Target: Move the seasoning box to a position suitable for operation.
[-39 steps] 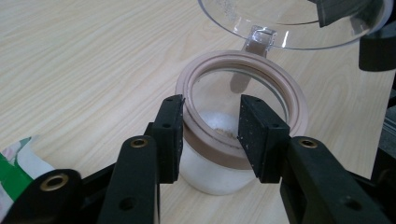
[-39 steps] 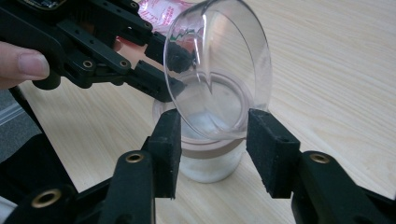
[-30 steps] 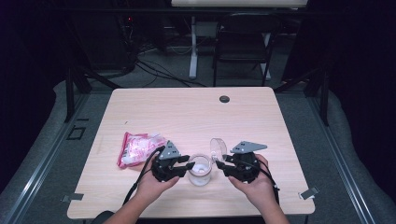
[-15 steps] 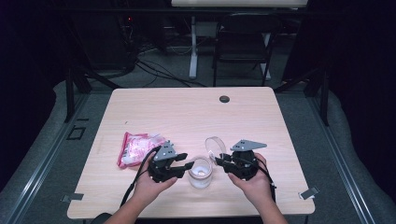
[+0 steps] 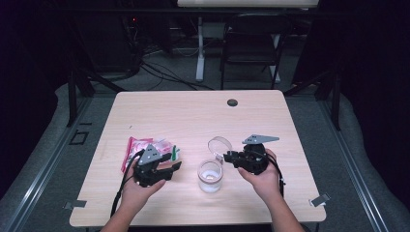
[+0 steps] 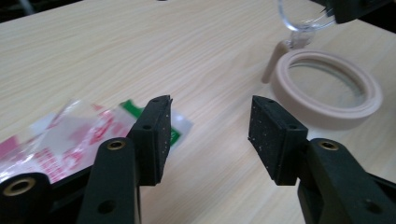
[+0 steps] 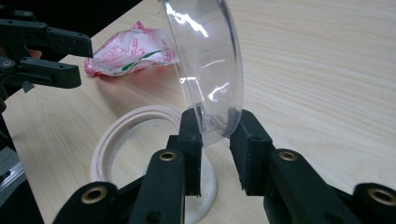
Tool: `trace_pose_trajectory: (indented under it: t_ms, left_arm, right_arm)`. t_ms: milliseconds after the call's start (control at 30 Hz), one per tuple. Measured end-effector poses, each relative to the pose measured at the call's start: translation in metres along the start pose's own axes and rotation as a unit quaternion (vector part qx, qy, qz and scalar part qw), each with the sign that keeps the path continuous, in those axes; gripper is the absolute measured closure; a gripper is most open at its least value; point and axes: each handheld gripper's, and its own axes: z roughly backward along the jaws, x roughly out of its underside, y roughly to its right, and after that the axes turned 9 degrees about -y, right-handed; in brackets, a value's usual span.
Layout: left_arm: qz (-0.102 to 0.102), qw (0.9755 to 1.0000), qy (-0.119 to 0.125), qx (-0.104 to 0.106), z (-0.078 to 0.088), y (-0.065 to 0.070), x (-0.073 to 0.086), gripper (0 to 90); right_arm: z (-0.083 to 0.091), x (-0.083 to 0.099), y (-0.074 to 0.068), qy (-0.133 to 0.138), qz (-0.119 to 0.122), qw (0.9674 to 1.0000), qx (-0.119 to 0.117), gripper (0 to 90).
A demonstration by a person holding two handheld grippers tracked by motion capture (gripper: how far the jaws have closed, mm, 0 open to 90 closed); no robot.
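One clear lid (image 7: 205,70) stands tilted upright above one open jar (image 5: 210,175) on the pale wooden table (image 5: 193,116), clamped in the right gripper (image 7: 215,135). The left gripper (image 6: 210,126), jaws just parting, empty, hovers by one red-and-white packet (image 5: 140,147). Dark room; one chair (image 5: 251,43) behind.

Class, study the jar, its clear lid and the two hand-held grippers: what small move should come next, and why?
Probably the left hand-held gripper, jaws just opened and empty, should reach for the red and white packet beside it. The right hand-held gripper already holds the clear lid tilted up, so the jar is open.
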Motion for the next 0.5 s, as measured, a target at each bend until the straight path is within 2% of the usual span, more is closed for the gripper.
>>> trace_pose_trajectory:
  t_ms: [100, 133, 200, 267, 400, 500]
  left_arm:
    - [0.003, 0.9999, 0.004, -0.012, 0.003, -0.005, 0.004, 48.8]
    - [0.007, 0.9997, 0.002, -0.023, 0.006, -0.009, 0.007, 48.5]
    - [0.007, 0.9996, -0.007, -0.028, 0.007, -0.012, 0.010, 48.4]
    - [0.006, 0.9989, -0.014, -0.044, 0.007, -0.016, 0.013, 48.2]
    - [0.004, 0.9981, -0.021, -0.058, 0.003, -0.018, 0.017, 46.2]
    - [-0.009, 0.9972, -0.031, -0.067, -0.003, -0.015, 0.018, 43.8]
  right_arm:
    - [-0.002, -0.003, 0.004, 0.005, -0.006, 1.0000, 0.000, 75.1]
    - [-0.002, -0.004, 0.004, 0.006, -0.007, 1.0000, -0.003, 75.2]
    - [-0.003, -0.006, 0.006, 0.005, -0.006, 1.0000, -0.002, 75.2]
    - [-0.003, -0.007, 0.006, 0.010, -0.009, 0.9999, 0.000, 74.8]
    - [0.000, -0.008, 0.008, 0.014, -0.013, 0.9998, -0.001, 67.4]
    - [0.002, -0.007, 0.007, 0.017, -0.018, 0.9997, 0.000, 63.1]
